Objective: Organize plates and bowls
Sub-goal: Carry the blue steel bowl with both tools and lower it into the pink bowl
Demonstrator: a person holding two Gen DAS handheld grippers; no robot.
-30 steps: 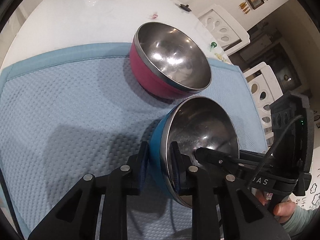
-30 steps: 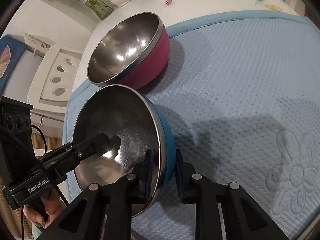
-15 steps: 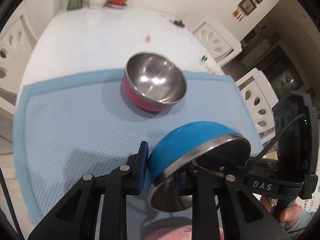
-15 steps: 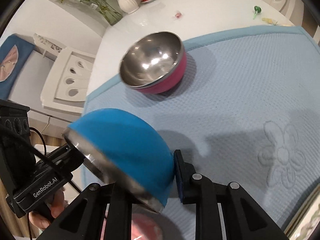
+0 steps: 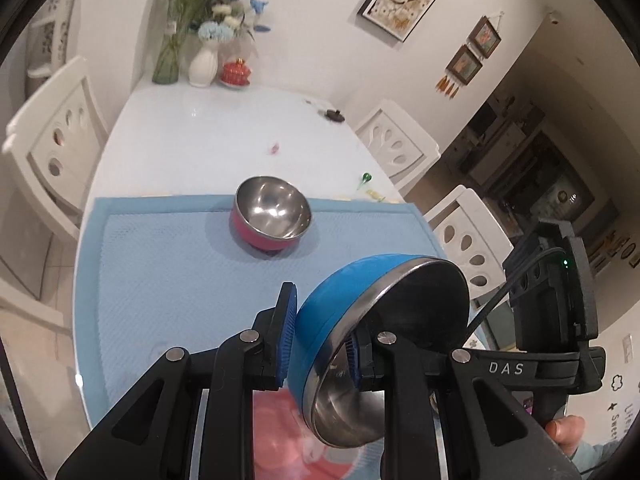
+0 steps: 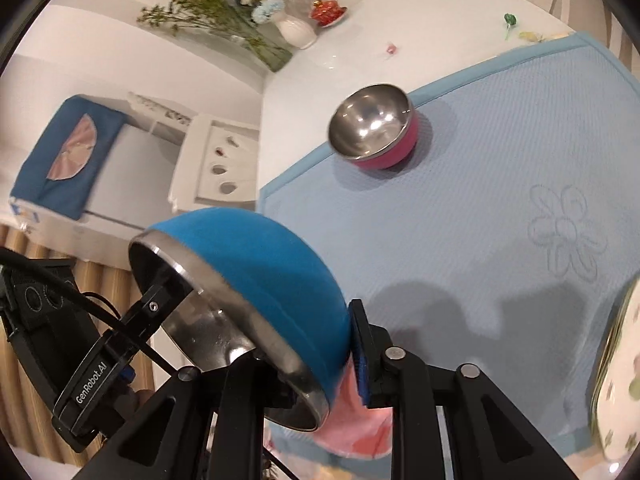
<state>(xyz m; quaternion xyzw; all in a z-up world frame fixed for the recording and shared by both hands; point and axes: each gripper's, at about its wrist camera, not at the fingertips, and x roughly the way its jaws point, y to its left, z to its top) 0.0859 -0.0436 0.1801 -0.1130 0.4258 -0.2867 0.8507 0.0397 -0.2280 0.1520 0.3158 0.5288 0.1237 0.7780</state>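
Blue bowl [image 5: 360,320] held in the air above the light blue mat [image 5: 160,264], tipped on its side, steel inside facing away from the table. Clamped on its rim from opposite sides by left gripper [image 5: 320,344] and right gripper [image 6: 320,364]. Pink bowl [image 5: 272,216] upright on the mat's far part, well apart. Patterned plate [image 6: 616,380] at the mat's near right edge.
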